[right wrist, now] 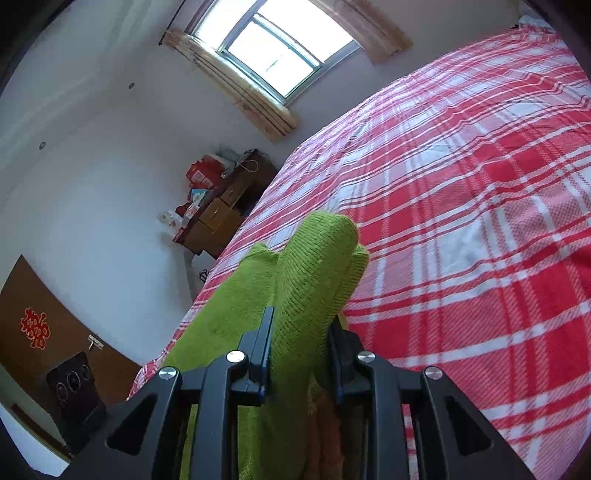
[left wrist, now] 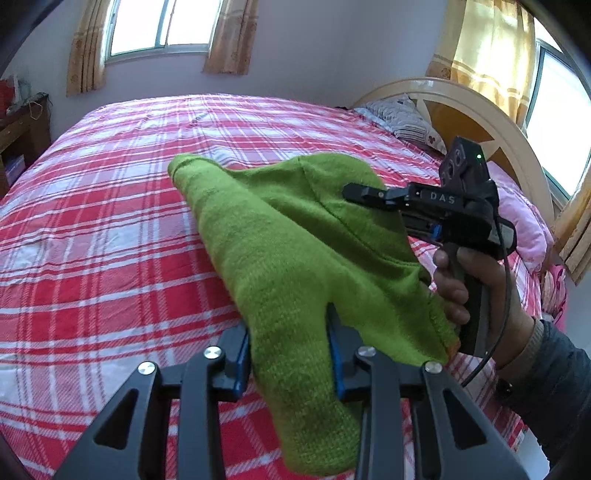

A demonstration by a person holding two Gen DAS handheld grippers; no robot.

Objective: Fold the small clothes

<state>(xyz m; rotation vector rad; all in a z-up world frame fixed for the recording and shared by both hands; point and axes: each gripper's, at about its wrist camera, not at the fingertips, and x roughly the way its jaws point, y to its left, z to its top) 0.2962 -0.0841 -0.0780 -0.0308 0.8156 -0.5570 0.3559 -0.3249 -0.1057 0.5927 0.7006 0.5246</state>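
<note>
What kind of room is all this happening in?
Most likely a home bedroom: a large bed with a red plaid sheet, pillows against a curved headboard, and curtained windows. A wooden dresser stands beside it.

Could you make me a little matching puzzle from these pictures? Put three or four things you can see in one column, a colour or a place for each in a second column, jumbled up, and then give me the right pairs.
Things
1. knitted garment
2. bed sheet
3. curtains
4. pillow

Descriptions
A. red and white checks
B. yellow, beside the window
C. green, pinched by both the left gripper and the right gripper
D. striped, lying by the headboard

Pairs: 1-C, 2-A, 3-B, 4-D
</note>
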